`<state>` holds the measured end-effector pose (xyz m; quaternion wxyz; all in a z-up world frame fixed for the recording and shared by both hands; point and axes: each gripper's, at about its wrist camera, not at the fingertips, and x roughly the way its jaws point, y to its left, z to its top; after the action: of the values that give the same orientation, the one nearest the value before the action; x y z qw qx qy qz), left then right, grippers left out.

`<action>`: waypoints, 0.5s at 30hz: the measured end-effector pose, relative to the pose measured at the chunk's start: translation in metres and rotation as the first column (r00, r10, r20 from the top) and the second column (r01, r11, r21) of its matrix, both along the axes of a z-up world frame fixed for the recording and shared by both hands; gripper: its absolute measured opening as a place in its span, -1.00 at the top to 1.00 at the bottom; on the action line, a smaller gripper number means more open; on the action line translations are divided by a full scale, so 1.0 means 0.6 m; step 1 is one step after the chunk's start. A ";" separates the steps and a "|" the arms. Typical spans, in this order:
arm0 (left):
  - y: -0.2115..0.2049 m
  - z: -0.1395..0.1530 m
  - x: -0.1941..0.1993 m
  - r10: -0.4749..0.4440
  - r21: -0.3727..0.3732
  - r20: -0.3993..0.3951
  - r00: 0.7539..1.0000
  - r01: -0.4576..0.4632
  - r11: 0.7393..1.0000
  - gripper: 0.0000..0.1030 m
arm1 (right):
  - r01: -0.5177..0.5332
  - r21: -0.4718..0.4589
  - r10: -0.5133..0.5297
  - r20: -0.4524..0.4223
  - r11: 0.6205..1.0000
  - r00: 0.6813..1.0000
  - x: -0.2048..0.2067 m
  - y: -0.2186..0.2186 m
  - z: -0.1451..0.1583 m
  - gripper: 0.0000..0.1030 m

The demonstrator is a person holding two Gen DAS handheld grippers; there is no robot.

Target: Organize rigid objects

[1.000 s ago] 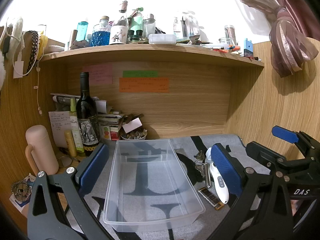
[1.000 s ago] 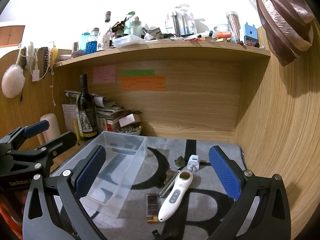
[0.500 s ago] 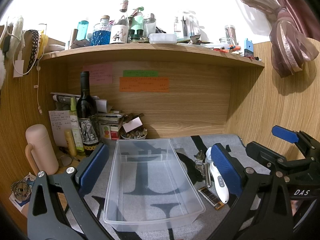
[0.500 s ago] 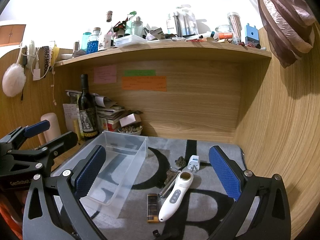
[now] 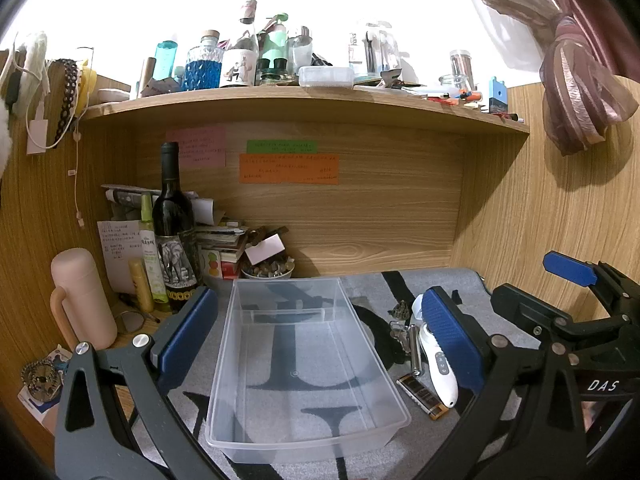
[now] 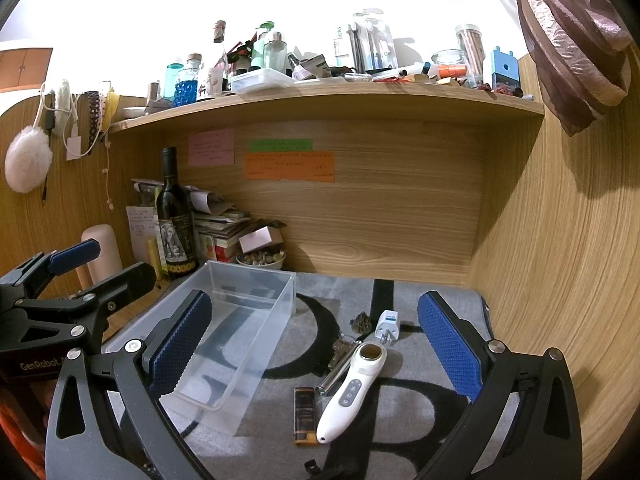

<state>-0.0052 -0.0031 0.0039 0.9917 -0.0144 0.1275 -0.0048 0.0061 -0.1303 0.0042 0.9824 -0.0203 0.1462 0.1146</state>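
Squarely between the spread blue pads of the left hand-held gripper (image 5: 318, 340) sits a clear plastic bin (image 5: 304, 360) on the grey patterned mat (image 5: 472, 284) covering the desk; the bin holds nothing, and the mat's dark lettering shows through its floor. The right hand-held gripper (image 6: 316, 350) is likewise wide open and grips nothing, poised over a cluster of small items lying on the mat just to the right of the bin. Among them are a white handheld device (image 6: 352, 392) with three buttons and a round head, a small dark rectangular lighter-like item (image 6: 305, 410) beside its tail, a metal cylinder (image 6: 332, 378) touching its left side, a white plug adapter (image 6: 388, 326) farther back, and a small dark lumpy object (image 6: 361, 322) next to the adapter. Behind the bin, against the wooden back panel, a white bowl (image 6: 261, 259) holds what look like small pebbles or nuts, with a dark wine bottle (image 6: 173, 220) upright to its left.
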 end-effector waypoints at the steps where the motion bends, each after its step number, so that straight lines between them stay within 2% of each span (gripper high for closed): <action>1: 0.001 0.001 0.001 0.000 -0.001 -0.002 1.000 0.000 1.000 -1.00 | 0.000 0.000 0.000 0.000 1.000 1.000 0.000 0.000 0.000 -1.00; 10: 0.009 -0.003 0.013 -0.007 -0.006 -0.019 1.000 0.007 1.000 -1.00 | -0.007 0.012 0.007 -0.015 1.000 1.000 0.008 0.001 -0.004 -1.00; 13: 0.025 -0.010 0.027 -0.014 -0.012 -0.058 0.998 0.013 1.000 -1.00 | 0.010 0.011 -0.010 -0.023 1.000 1.000 0.018 -0.003 -0.010 -1.00; 15: 0.046 -0.018 0.047 -0.027 -0.026 -0.118 0.993 0.024 0.999 -1.00 | 0.019 0.016 -0.019 -0.036 1.000 0.999 0.025 -0.010 -0.014 -1.00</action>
<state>0.0232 0.0247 -0.0068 0.9820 -0.0250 0.1862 -0.0180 0.0213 -0.1362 -0.0040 0.9808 -0.0089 0.1628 0.1067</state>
